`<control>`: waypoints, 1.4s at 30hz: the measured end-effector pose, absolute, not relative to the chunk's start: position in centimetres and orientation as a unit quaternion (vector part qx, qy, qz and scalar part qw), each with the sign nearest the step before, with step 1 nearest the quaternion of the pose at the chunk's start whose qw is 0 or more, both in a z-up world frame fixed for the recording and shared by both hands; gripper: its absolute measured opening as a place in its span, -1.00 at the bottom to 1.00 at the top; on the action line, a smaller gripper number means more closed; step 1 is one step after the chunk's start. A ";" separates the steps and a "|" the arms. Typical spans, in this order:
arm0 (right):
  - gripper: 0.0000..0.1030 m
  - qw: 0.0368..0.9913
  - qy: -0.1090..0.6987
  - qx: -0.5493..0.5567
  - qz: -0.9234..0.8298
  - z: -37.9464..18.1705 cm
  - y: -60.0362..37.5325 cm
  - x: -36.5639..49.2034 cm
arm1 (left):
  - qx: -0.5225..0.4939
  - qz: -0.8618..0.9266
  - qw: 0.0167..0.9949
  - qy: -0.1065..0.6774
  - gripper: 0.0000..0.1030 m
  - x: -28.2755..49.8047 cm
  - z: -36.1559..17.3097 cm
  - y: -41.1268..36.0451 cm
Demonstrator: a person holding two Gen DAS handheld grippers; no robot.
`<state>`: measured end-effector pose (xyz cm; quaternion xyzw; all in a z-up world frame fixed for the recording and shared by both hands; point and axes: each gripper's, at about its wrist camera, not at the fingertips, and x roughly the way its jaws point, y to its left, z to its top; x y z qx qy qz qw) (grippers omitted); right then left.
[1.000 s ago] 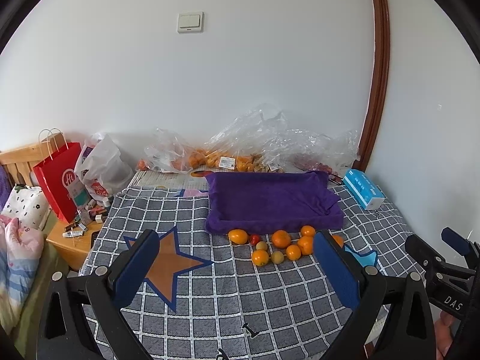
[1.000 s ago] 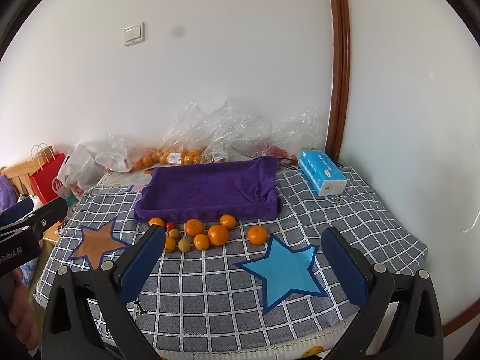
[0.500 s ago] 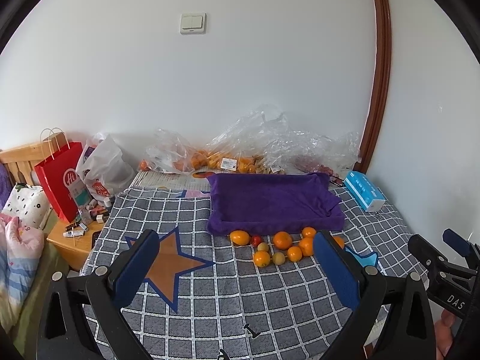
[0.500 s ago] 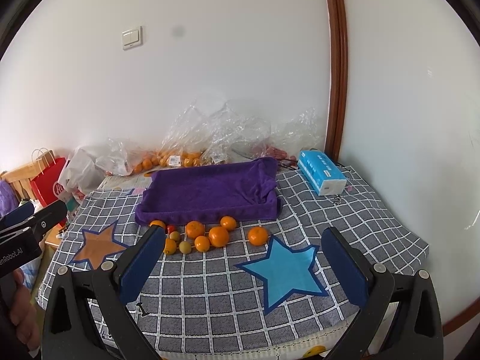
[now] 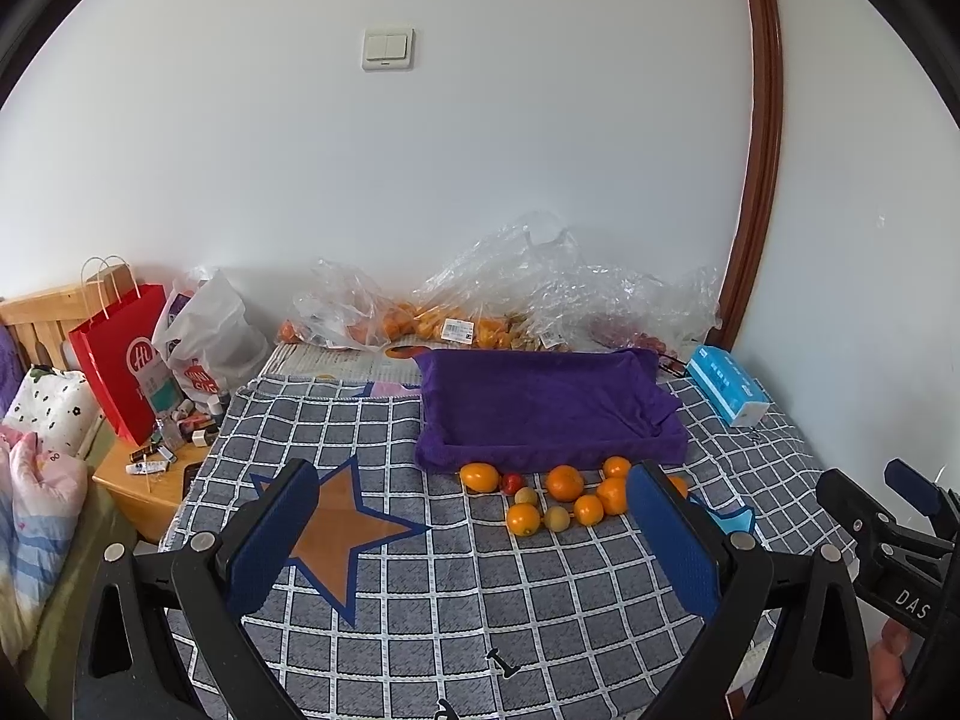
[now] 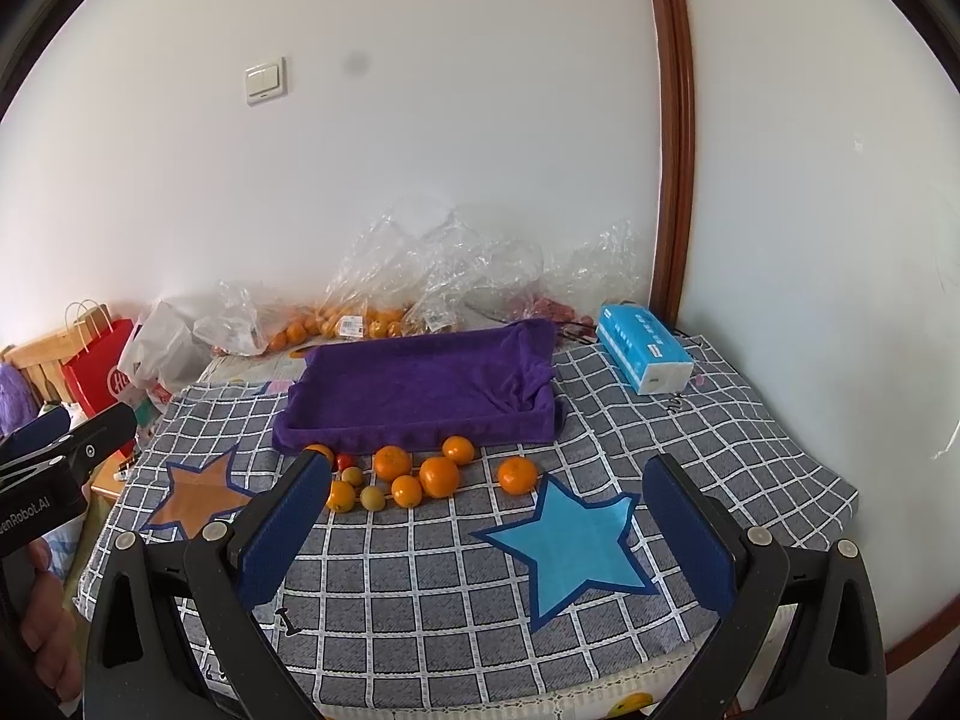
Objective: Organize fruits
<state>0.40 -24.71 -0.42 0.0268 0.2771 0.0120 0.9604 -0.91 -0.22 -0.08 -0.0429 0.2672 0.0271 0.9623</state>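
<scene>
Several oranges lie in a loose cluster (image 5: 564, 483) (image 6: 439, 476) on the checked cloth, just in front of a purple cloth-lined tray (image 5: 540, 405) (image 6: 420, 390). A small red fruit (image 5: 510, 483) (image 6: 344, 461) and two yellowish fruits (image 5: 556, 518) (image 6: 372, 498) sit among them. One orange (image 6: 518, 475) lies apart to the right, near the blue star. My left gripper (image 5: 474, 540) hangs open well short of the fruit, nothing between its pads. My right gripper (image 6: 486, 531) is also open and holds nothing, above the near part of the cloth.
Clear plastic bags with more fruit (image 5: 456, 324) (image 6: 360, 321) line the wall behind the tray. A blue tissue pack (image 5: 727, 384) (image 6: 645, 348) lies at the right. A red paper bag (image 5: 117, 360) and a cluttered wooden bedside table (image 5: 150, 474) stand left of the bed.
Both views have shifted slightly; the fruit and tray sit a little higher in the frames. Both grippers stay open and nothing on the cloth has moved.
</scene>
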 end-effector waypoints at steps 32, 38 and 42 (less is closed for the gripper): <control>0.99 0.962 0.271 0.023 0.020 -0.2 -24.0 0.1 | -0.043 0.027 0.965 0.256 0.99 -1.1 0.3 0.0; 0.99 0.963 0.267 0.026 0.022 -0.3 -24.0 0.2 | -0.044 0.024 0.965 0.257 0.99 -0.9 0.0 0.0; 0.99 0.962 0.269 0.029 0.023 -0.7 -23.9 0.8 | -0.049 0.025 0.965 0.255 0.99 -0.5 -0.8 0.5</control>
